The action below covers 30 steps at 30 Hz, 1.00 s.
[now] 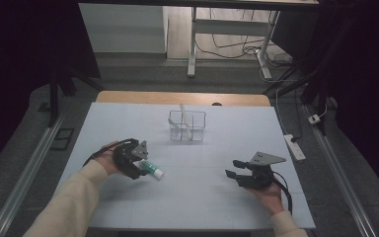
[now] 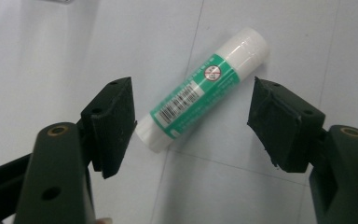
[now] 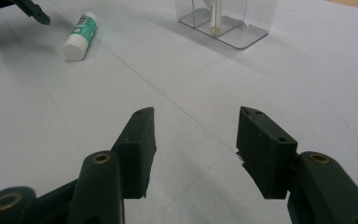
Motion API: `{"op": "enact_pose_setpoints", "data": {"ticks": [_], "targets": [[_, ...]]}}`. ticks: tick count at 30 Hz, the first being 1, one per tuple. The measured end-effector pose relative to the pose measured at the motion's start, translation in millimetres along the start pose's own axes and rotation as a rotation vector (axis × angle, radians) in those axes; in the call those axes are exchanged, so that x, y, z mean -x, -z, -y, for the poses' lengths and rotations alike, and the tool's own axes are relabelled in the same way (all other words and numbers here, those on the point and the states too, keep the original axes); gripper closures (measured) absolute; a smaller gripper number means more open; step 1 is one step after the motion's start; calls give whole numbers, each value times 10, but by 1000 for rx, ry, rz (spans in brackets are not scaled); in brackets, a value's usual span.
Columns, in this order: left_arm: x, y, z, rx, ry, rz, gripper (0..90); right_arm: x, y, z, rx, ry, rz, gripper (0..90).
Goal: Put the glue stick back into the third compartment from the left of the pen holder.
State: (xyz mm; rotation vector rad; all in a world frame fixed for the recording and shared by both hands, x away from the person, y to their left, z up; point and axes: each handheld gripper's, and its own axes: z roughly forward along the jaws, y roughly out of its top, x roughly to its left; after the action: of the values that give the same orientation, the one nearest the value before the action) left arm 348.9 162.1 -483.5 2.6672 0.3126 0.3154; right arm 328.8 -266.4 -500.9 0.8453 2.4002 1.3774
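A green and white glue stick [image 2: 200, 88] lies flat on the pale table sheet [image 1: 202, 163], also seen as the glue stick [image 1: 152, 169] and the glue stick [image 3: 80, 35]. My left gripper [image 1: 143, 170] hovers right over it, jaws wide apart on either side, pads clear of the tube; in its own view the left gripper [image 2: 191, 126] frames the stick's lower end. My right gripper [image 1: 233, 169] rests open at the table's right, and the right gripper [image 3: 196, 149] has nothing between its pads. A clear divided organizer [image 1: 187, 125] with a thin white stick in it stands at the middle back.
The clear organizer [image 3: 227, 19] stands beyond the right gripper. A power strip [image 1: 294, 146] and cables lie on the floor off the table's right edge. A desk frame [image 1: 227, 44] stands behind the table.
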Motion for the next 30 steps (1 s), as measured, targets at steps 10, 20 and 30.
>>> {"op": "enact_pose_setpoints", "data": {"ticks": [10,20,30], "targets": [[-86,-128,-43,-54,-94,65,355,2,28,31,-3,-10,2,459],[-126,-237,-70,-91,-143,104,413,15,26,58,-12,-21,3,458],[-139,-315,-98,-118,-235,109,474,27,31,60,-10,-28,3,456]]}}
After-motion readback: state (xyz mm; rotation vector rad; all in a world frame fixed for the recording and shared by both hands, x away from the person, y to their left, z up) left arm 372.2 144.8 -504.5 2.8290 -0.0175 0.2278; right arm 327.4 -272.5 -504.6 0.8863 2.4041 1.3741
